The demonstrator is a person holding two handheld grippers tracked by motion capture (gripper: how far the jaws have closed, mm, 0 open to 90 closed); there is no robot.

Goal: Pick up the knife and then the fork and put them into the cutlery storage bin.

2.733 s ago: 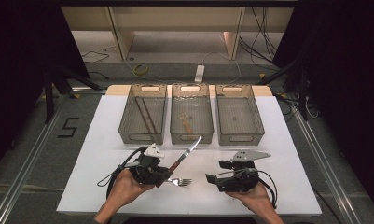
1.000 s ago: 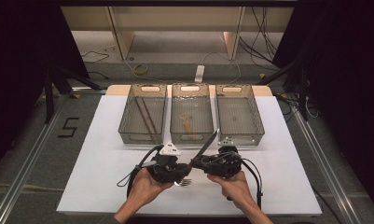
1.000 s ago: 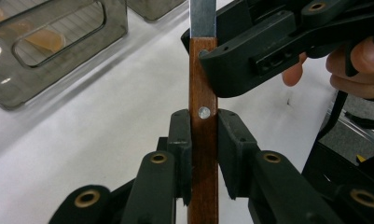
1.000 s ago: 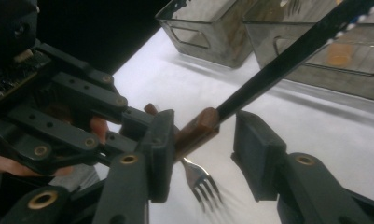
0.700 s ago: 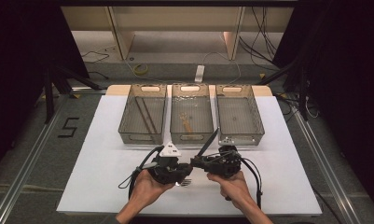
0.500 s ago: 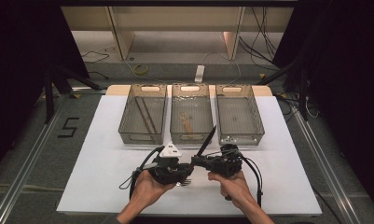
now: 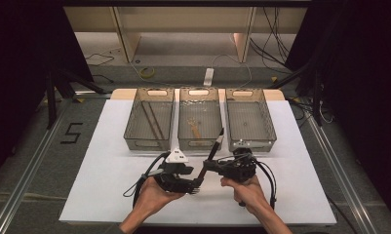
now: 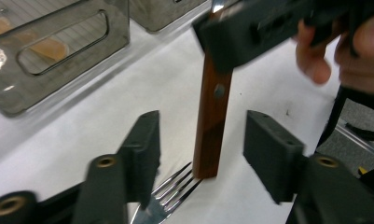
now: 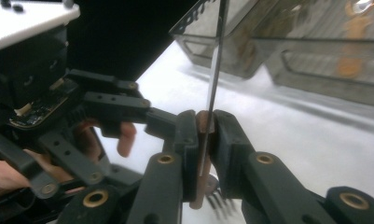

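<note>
A person sits at a white table (image 7: 110, 170) holding a two-jaw gripper in each hand. At the far side of the table stand three clear bins side by side: the left bin (image 7: 149, 119), the middle bin (image 7: 199, 119) and the right bin (image 7: 249, 119).

The moment shown is a hand-over of a knife (image 8: 212, 107) with a brown wooden handle. The right gripper (image 9: 204, 135) is clamped on the handle: in the right gripper view its two black jaws press on both sides of the wood, and the thin steel blade rises straight up between them. In the high view the knife stands tilted above the near middle of the table, its blade tip pointing towards the gap between the middle and right bins.

The left gripper (image 8: 201, 140) has just let go. Its jaws have just been opening and now stand apart on either side of the handle without touching it, as the left gripper view shows. The two grippers are close together, almost meeting.

A steel fork (image 8: 170, 196) lies on the table directly under the knife handle and the left gripper.

Judging by the scene, this looks like sorting cutlery into the bins. The left bin holds dark sticks, perhaps chopsticks, and the middle bin holds something light brown that is too blurred to name. The knife has passed to the right hand but is not yet in a bin, and the fork is not yet picked up.
</note>
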